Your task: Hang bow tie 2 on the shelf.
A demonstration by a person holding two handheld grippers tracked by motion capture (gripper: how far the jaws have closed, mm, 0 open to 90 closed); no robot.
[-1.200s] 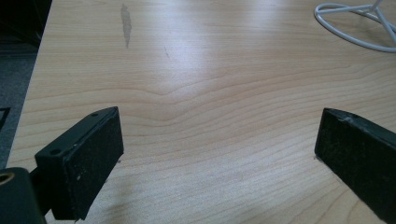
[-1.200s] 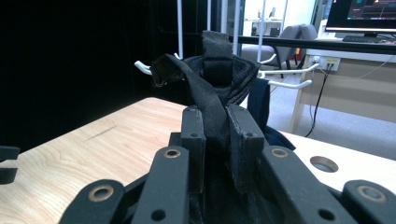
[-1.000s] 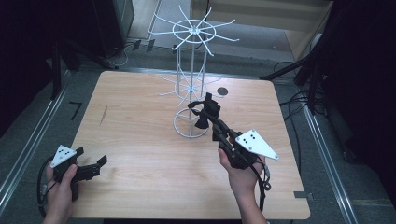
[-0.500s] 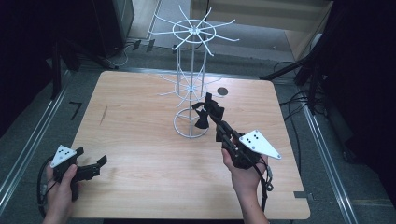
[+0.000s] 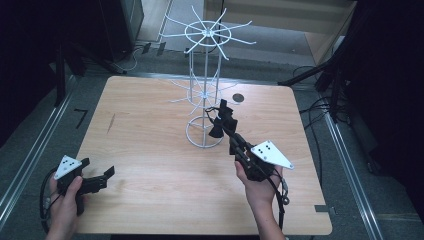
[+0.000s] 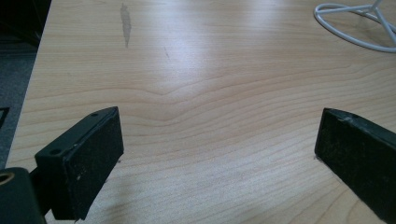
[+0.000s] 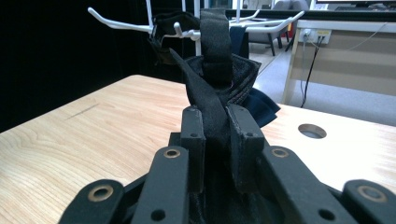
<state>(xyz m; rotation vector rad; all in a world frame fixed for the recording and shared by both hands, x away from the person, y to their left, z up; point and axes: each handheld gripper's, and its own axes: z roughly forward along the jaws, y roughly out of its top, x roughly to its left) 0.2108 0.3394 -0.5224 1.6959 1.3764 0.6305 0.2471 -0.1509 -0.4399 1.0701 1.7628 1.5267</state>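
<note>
A white wire rack (image 5: 205,90) with radiating hooks stands on a ring base (image 5: 192,135) in the middle of the wooden table (image 5: 150,125). My right gripper (image 5: 231,132) points up-left at the rack's lower tier and is shut on a black cloth piece (image 5: 221,119). In the right gripper view the cloth (image 7: 215,84) rises from between the jaws, and its strap reaches up to the white hooks (image 7: 187,31). My left gripper (image 5: 97,167) rests near the table's front left corner. It stands open (image 6: 219,135) over bare wood.
A round hole (image 5: 238,98) lies in the tabletop just behind the rack's right side. Another dark cloth (image 7: 163,28) hangs on a hook behind the held one. Metal rails run along both sides of the table, and cables lie on the floor to the right.
The right gripper with the cloth has shifted only slightly beside the rack. The left gripper has stayed in place.
</note>
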